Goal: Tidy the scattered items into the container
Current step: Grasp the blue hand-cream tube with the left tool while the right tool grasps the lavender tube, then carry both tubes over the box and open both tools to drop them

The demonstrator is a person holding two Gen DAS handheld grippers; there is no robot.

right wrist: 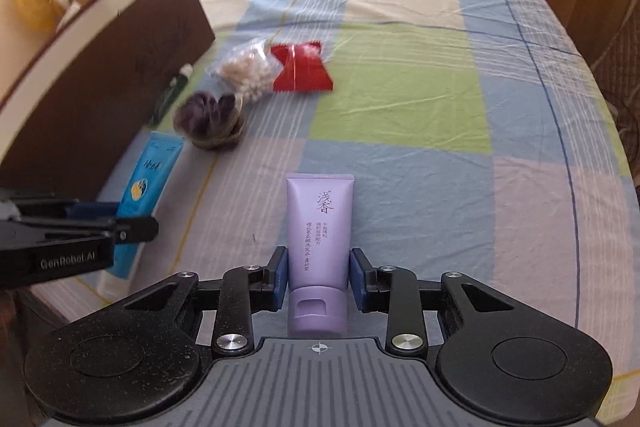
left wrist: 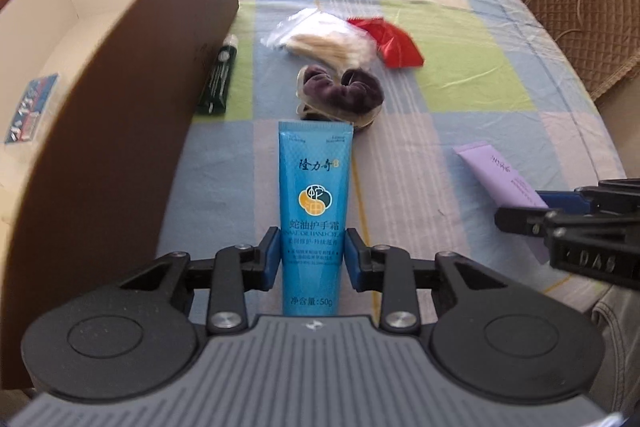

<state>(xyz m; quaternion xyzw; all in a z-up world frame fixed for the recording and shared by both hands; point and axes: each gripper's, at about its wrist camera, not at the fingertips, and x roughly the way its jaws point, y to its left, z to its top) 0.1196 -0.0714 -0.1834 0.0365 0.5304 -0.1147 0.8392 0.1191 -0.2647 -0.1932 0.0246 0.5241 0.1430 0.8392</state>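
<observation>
1. Cardboard box (left wrist: 132,75) is the container, sitting on the checked bedsheet (left wrist: 460,75). Everything loose lies outside it, on its open-bed side.
2. Left gripper (left wrist: 311,259) straddles the blue hand cream tube (left wrist: 314,195), which lies flat close by the box wall. Its pads sit either side of the tube with slivers of gap showing, so it looks parted and not yet squeezing.
3. Right gripper (right wrist: 318,281) does the same with the purple tube (right wrist: 319,227), farther out from the box. Its pads are just beside the tube near the cap, apparently not pressing.
4. Waiting farther along the box wall: a dark green tube (left wrist: 219,79) right against it, then a purple scrunchie on a clip (left wrist: 340,93), a bag of cotton swabs (left wrist: 320,37) and a red packet (left wrist: 390,41).
5. Risks, as a guess:
   - Soft tubes can squirt out sideways if the pads close off-centre or near the tapered end.
   - The sheet is wrinkly, so a low pad could snag fabric and drag it.
   - Both grippers heading boxward together could bump each other, or a tube could clip the tall wall.
</observation>
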